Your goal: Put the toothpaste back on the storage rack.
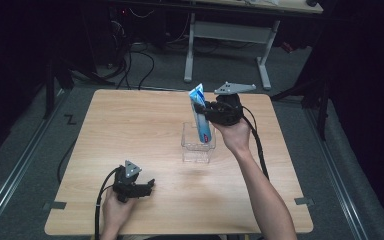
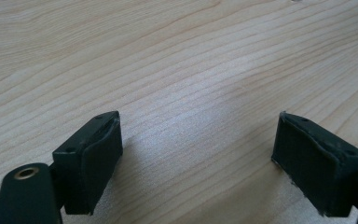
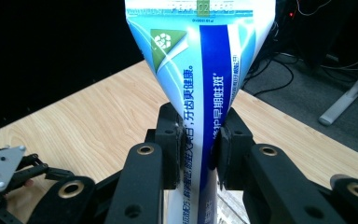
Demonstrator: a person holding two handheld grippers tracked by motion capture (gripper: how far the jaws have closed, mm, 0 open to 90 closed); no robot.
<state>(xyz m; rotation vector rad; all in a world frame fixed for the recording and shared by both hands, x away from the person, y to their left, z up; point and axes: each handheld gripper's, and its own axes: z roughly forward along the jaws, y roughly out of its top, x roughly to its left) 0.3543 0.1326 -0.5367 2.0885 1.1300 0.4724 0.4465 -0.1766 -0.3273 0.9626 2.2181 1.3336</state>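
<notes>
My right claw [image 1: 211, 111] is clamped on a toothpaste tube [image 1: 200, 114], blue and white with a green patch near its flat crimped end. In the right gripper view the two black jaws press the tube [image 3: 200, 93] from either side partway along its length, and the wide crimped end fans out above them. From the high view the tube stands nearly upright, tilted a little, with its lower end down inside a clear plastic box [image 1: 198, 145] that sits on the worktop [image 1: 130, 130] a little right of centre. I cannot tell whether the tube's lower end touches the bottom of the box. My right hand [image 1: 235, 132] reaches in from the right side of the box, and the grey three-cornered plate [image 1: 235, 88] on that claw sits level above it.

My left claw [image 1: 150, 187] rests low near the front edge of the worktop, well apart from the box and the tube. In the left gripper view its jaws stand wide with nothing between them, just the pale wood grain [image 2: 191, 84] close beneath. My left hand [image 1: 114, 210] grips it from the front edge. The right gripper view also catches that left claw [image 3: 51, 173] farther off at its lower left corner.
</notes>
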